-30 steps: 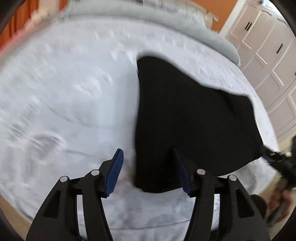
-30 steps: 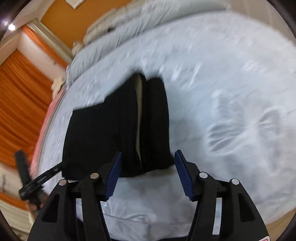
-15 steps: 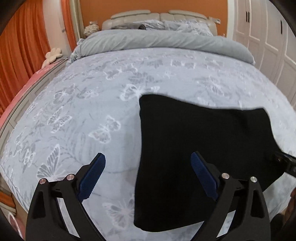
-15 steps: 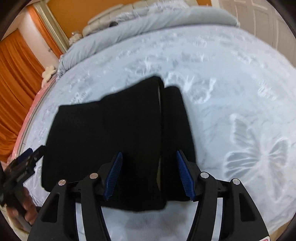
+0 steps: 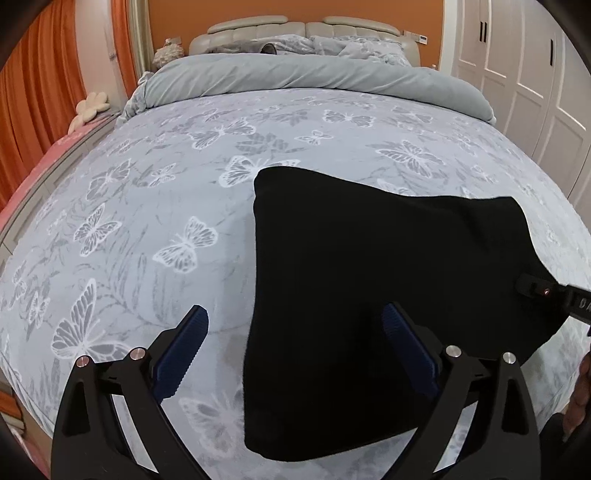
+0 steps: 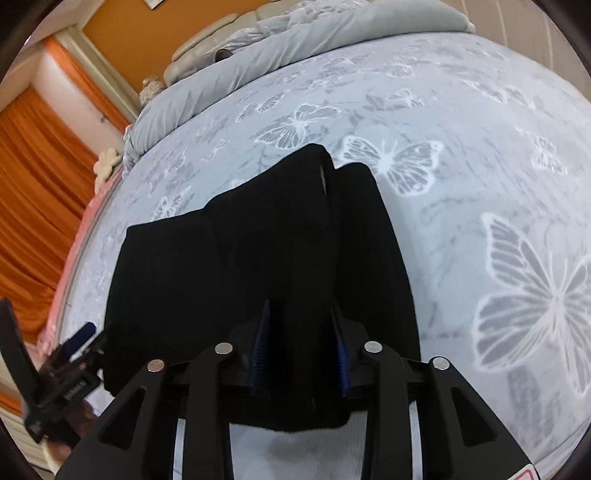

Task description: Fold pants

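The soft, limp pants [image 6: 258, 266], lower centre on the bed [image 5: 184, 184], are pinched by the right gripper [image 6: 300, 354] at their near edge, the left gripper [image 5: 295, 354] spread.

One pair of black pants [image 5: 388, 280] lies on one bed [image 5: 147, 206]. Two grippers are in view: the left gripper [image 5: 295, 354] and the right gripper [image 6: 301, 354]. One rolled grey duvet [image 5: 314, 74], one headboard [image 5: 295, 27], and one flower-shaped cushion [image 5: 90, 107] show beyond.
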A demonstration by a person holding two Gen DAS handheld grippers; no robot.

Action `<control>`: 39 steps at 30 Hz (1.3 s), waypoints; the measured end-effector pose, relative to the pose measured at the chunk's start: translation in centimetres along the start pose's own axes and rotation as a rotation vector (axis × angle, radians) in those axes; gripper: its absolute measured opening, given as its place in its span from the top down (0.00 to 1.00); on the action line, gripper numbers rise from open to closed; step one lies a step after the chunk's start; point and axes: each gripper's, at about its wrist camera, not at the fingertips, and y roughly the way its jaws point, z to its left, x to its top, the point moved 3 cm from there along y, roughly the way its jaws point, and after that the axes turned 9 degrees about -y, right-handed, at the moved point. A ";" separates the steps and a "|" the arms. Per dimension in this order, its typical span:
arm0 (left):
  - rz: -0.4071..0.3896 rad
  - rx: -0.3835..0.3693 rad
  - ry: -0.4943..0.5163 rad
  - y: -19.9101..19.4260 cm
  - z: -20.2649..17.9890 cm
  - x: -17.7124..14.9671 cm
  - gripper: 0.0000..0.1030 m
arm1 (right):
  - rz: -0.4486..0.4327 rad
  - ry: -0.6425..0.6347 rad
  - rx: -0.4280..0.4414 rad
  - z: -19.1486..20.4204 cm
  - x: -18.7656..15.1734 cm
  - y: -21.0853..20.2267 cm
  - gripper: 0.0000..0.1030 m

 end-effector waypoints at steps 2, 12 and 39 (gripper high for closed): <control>-0.004 0.004 0.011 -0.1 -0.2 -0.2 0.09 | -0.005 -0.014 -0.014 0.2 -0.2 0.1 0.70; 0.010 -0.002 0.015 0.1 -0.3 -0.3 0.09 | -0.050 -0.066 -0.058 1.8 0.1 -0.6 0.83; 0.068 -0.451 0.133 0.4 -8.8 -1.5 0.78 | 0.019 -0.276 0.008 2.9 3.8 -5.3 0.63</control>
